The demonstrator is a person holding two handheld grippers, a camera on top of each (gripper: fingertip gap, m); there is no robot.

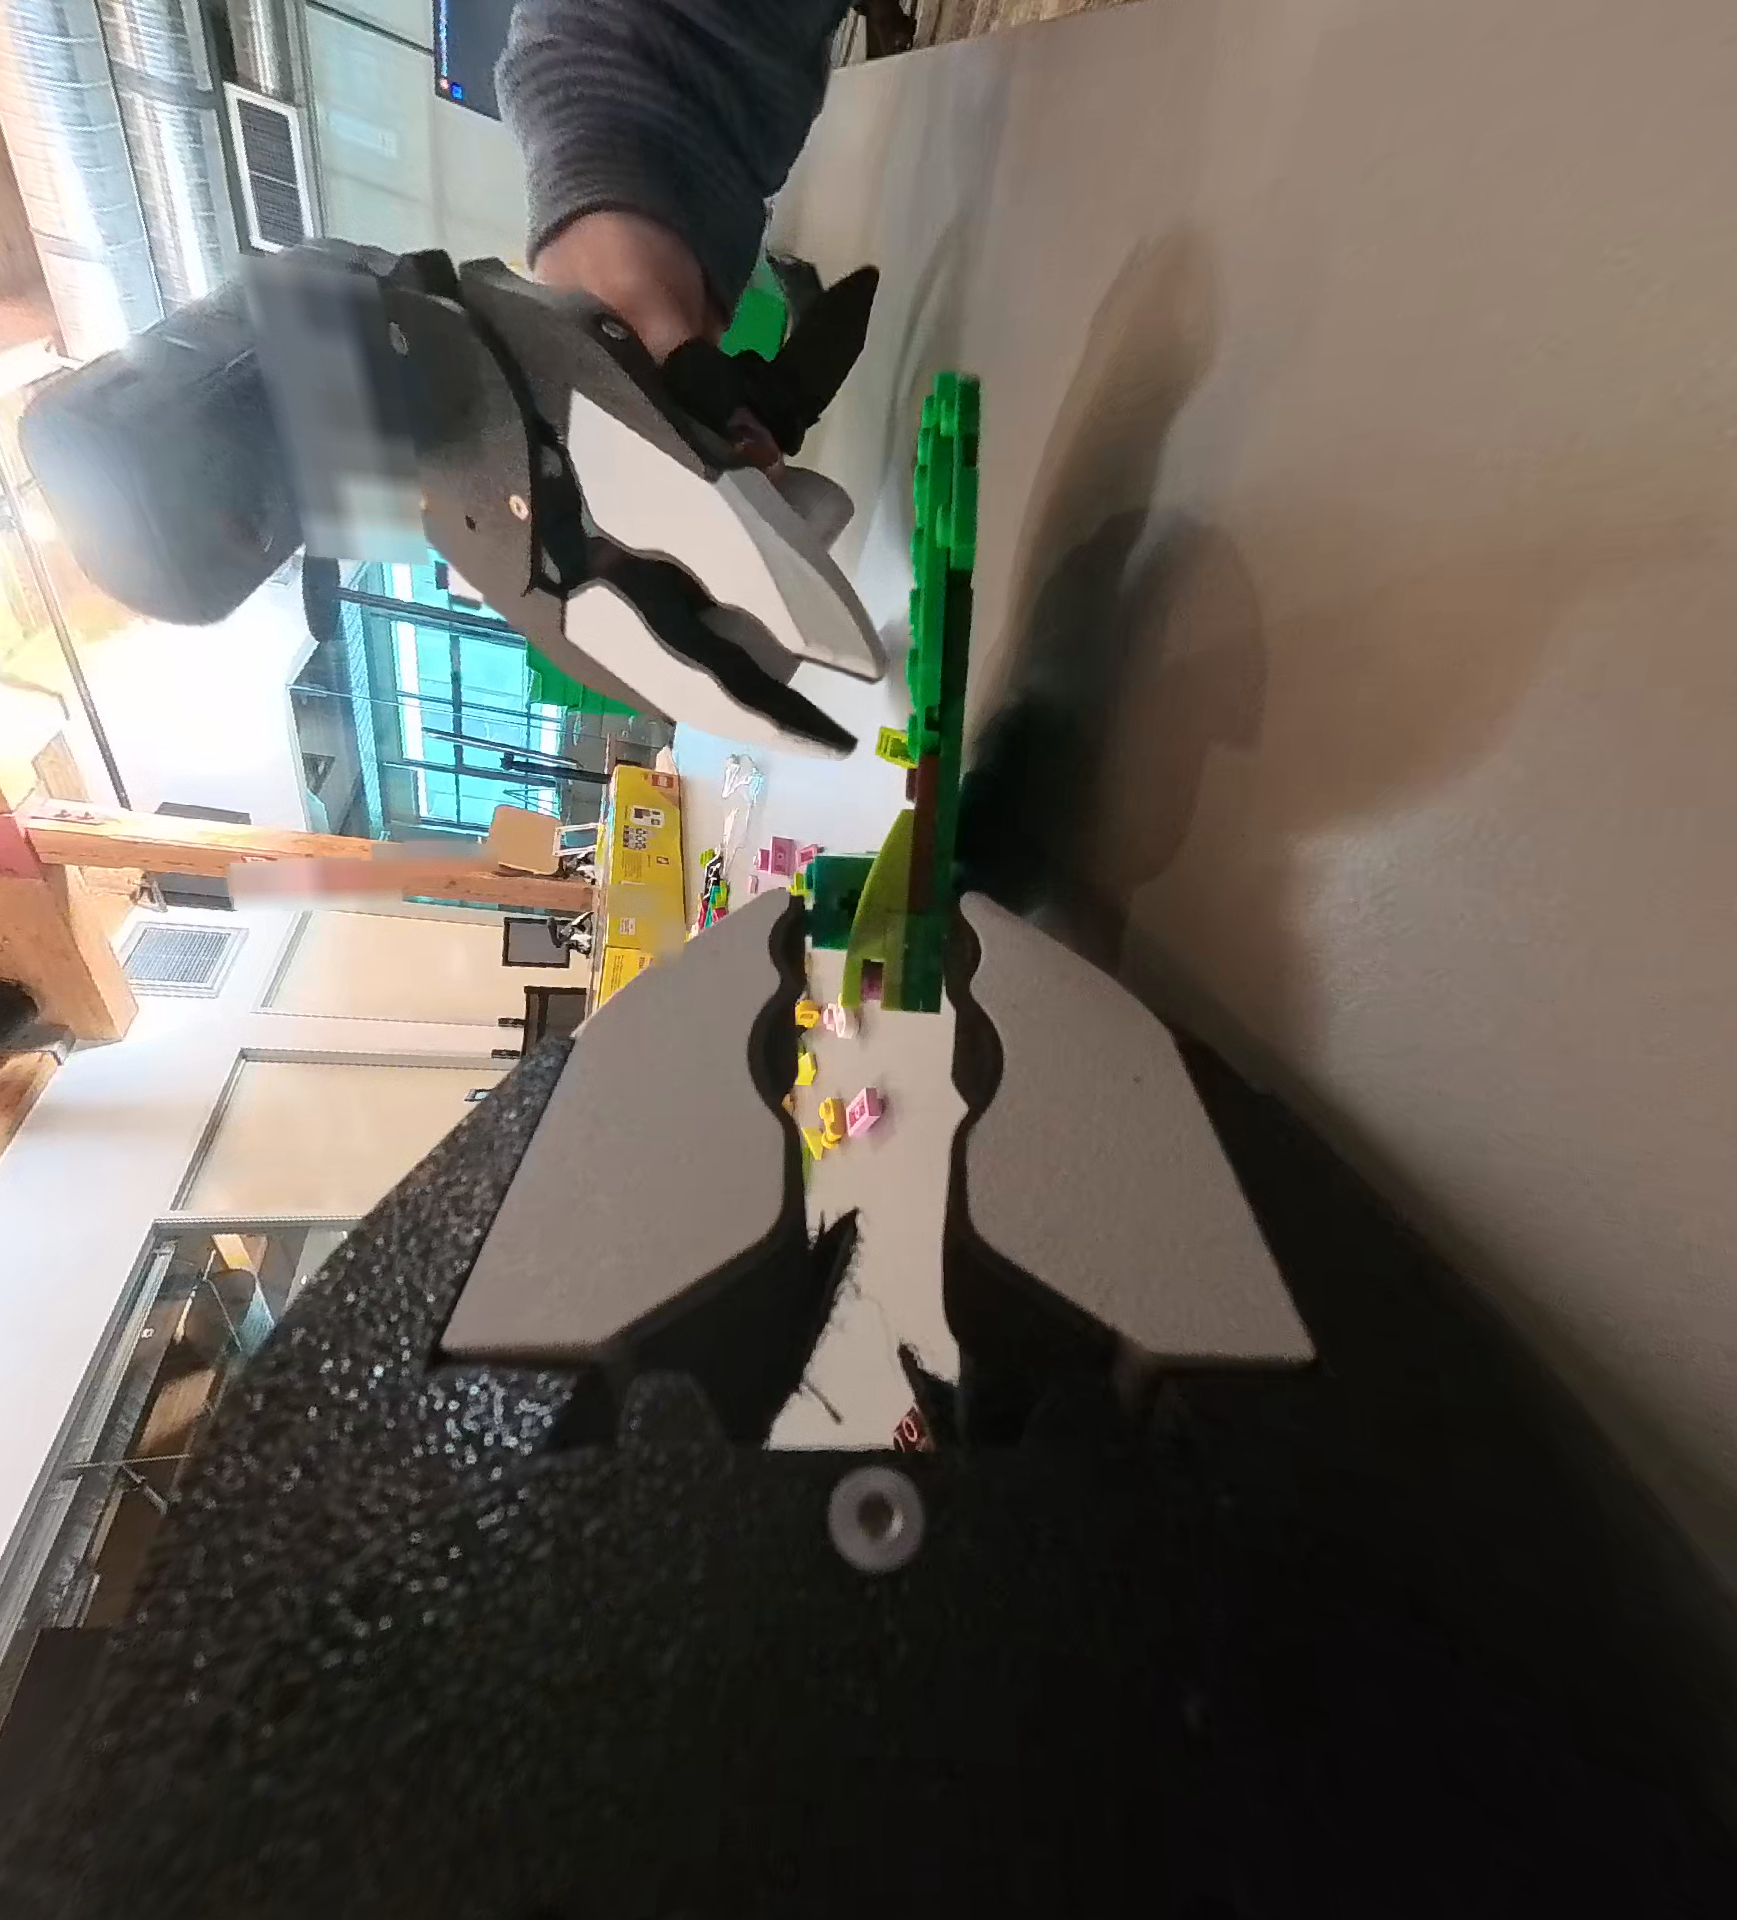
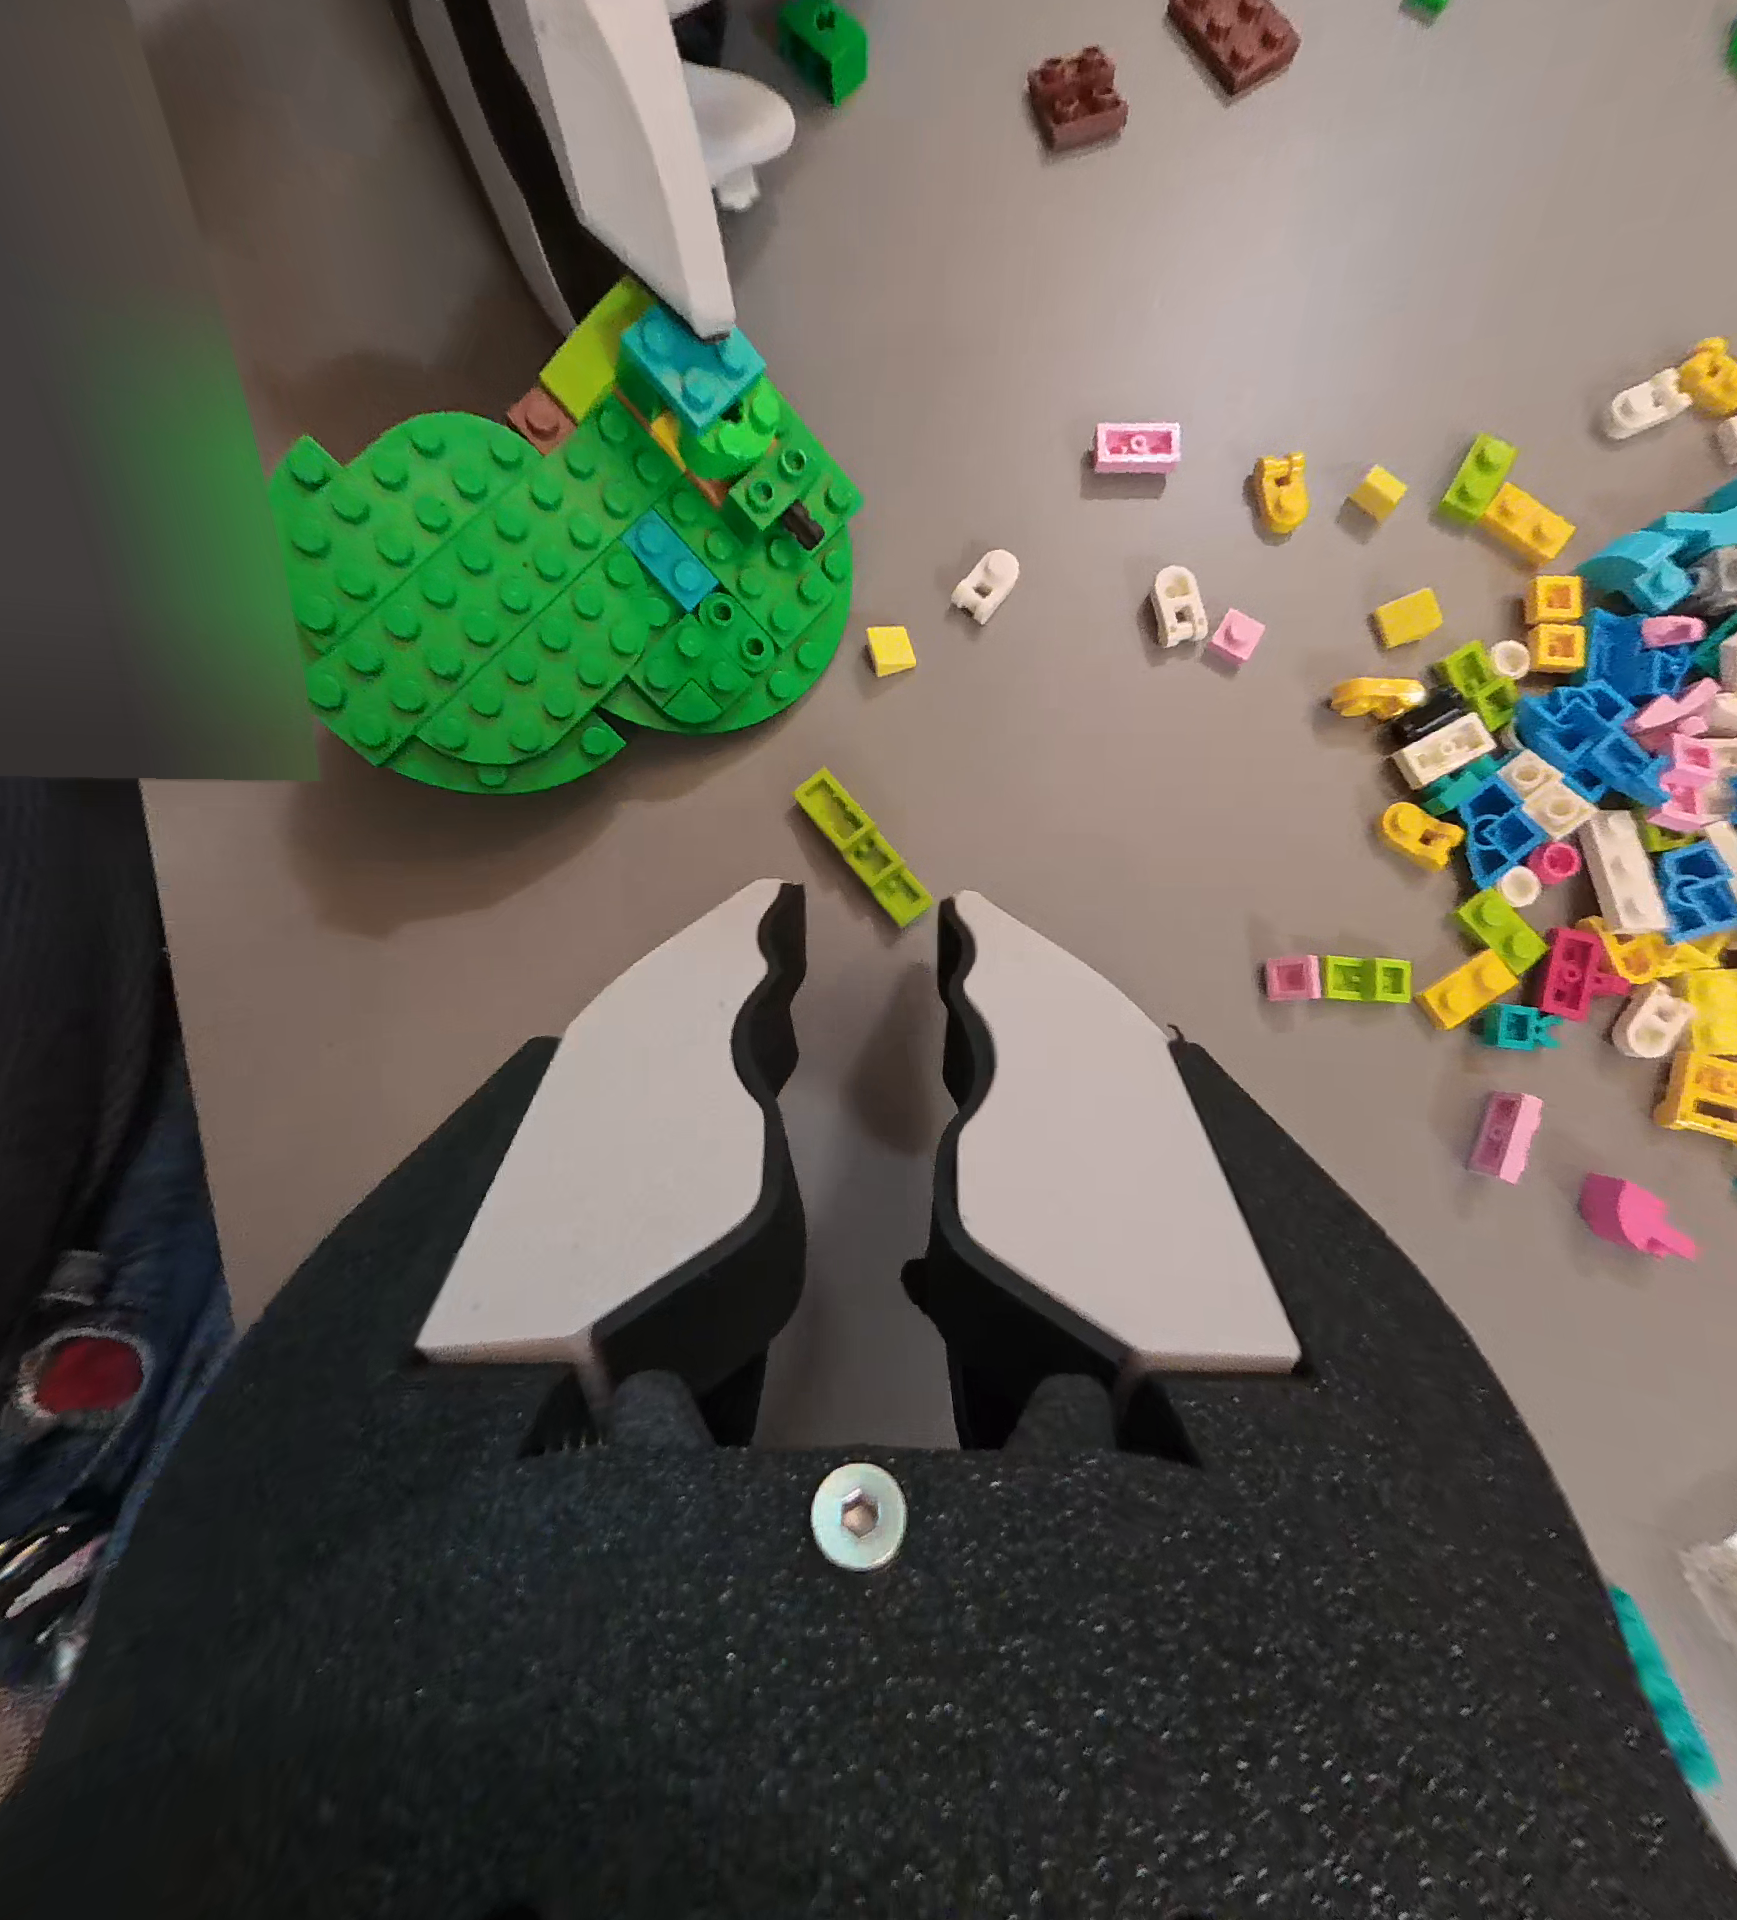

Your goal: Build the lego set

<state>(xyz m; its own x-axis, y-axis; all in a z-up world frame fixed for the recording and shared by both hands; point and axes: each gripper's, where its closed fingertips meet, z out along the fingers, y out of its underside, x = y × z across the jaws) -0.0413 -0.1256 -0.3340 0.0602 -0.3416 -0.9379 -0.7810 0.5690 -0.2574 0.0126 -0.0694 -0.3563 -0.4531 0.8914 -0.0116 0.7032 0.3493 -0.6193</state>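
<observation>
Right gripper [image 2: 869, 904]: jaws spread and empty, hovering low at centre frame above a lime-green three-section plate lying upside down [image 2: 864, 862], apparently lined up to pick it.

Left gripper [image 1: 874, 914]: jaws spread around the near end of the green studded base plate assembly [image 1: 931, 727], with a gap on one side; judged a brace, so the build holds under pressing. In the right wrist view its finger [image 2: 656, 187] rests on the teal brick [image 2: 692, 369] at upper left.

The mixed pile of loose coloured bricks [image 2: 1622, 831] lies at right on the grey table [image 2: 1051, 312], within reach.
</observation>
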